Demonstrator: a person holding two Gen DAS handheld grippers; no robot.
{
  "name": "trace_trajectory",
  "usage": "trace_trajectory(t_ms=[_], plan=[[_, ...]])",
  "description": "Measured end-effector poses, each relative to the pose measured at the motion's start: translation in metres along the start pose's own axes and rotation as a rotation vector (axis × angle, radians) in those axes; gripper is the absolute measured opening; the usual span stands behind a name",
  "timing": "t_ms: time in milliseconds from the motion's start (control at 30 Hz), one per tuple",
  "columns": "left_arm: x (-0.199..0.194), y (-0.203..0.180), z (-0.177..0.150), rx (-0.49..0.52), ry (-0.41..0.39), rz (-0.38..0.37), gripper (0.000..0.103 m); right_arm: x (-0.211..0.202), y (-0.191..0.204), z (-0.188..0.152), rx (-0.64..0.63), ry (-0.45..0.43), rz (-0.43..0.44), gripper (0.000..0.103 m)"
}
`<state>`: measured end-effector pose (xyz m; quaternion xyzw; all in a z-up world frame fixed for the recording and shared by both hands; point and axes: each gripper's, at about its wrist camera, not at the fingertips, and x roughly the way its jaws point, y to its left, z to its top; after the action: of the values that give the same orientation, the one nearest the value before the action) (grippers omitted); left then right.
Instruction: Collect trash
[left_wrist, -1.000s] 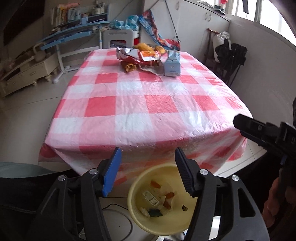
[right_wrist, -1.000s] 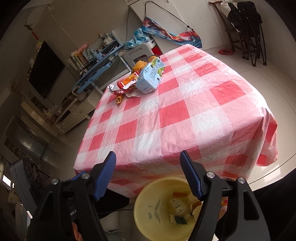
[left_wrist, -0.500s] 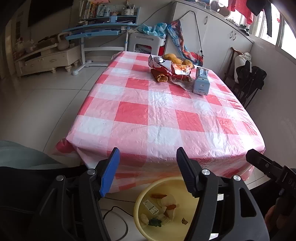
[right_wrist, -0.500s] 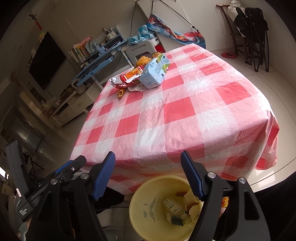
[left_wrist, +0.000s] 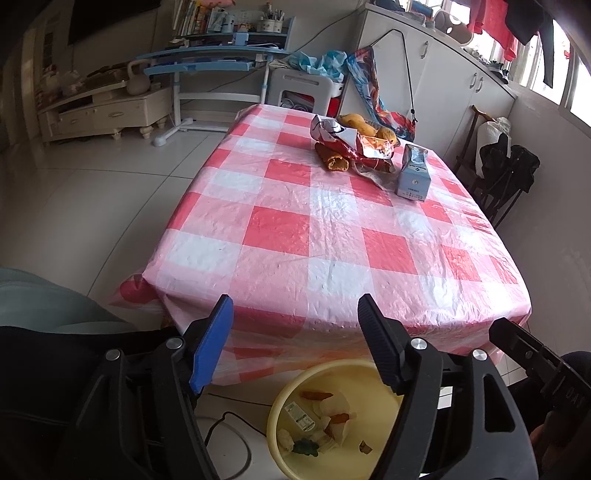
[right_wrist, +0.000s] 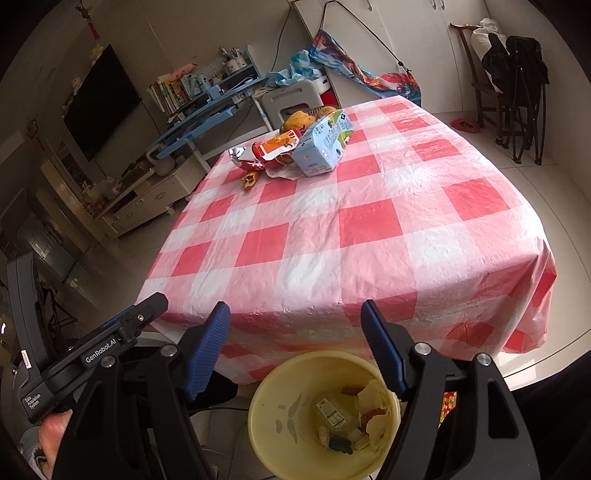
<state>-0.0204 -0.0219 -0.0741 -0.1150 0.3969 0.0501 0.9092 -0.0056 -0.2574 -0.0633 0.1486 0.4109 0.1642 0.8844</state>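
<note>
A yellow bin (left_wrist: 380, 417) (right_wrist: 273, 406) with several scraps in it stands on the floor at the table's near edge. At the table's far end lie a blue carton (left_wrist: 414, 173) (right_wrist: 325, 144), a red and silver snack wrapper (left_wrist: 351, 142) (right_wrist: 269, 149), an orange peel piece (left_wrist: 332, 158) (right_wrist: 250, 179) and yellow fruit (left_wrist: 356, 123) (right_wrist: 299, 119). My left gripper (left_wrist: 295, 343) is open and empty above the bin. My right gripper (right_wrist: 295, 343) is open and empty above the bin too. Each gripper shows in the other's view, the right (left_wrist: 532, 358) and the left (right_wrist: 110, 339).
The table (left_wrist: 332, 236) has a red and white checked cloth. A white stool (left_wrist: 303, 88) and a blue desk (left_wrist: 207, 62) stand behind it. A dark chair (right_wrist: 517, 81) stands at the far right. A cable (left_wrist: 236, 435) lies on the floor by the bin.
Both grippers have lifted and tilted upward, so more of the table and room shows. Both stay open and empty. The bin and the table items have not moved.
</note>
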Motion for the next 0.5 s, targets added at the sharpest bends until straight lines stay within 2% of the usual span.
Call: trace_trajectory(t_ms=[500], plan=[[0.0004,0.0043,0.0026,-0.029,-0.008,0.005,0.069,0.0001,0.0019,-0.001,-0.006,0.001,-0.002,0.07]])
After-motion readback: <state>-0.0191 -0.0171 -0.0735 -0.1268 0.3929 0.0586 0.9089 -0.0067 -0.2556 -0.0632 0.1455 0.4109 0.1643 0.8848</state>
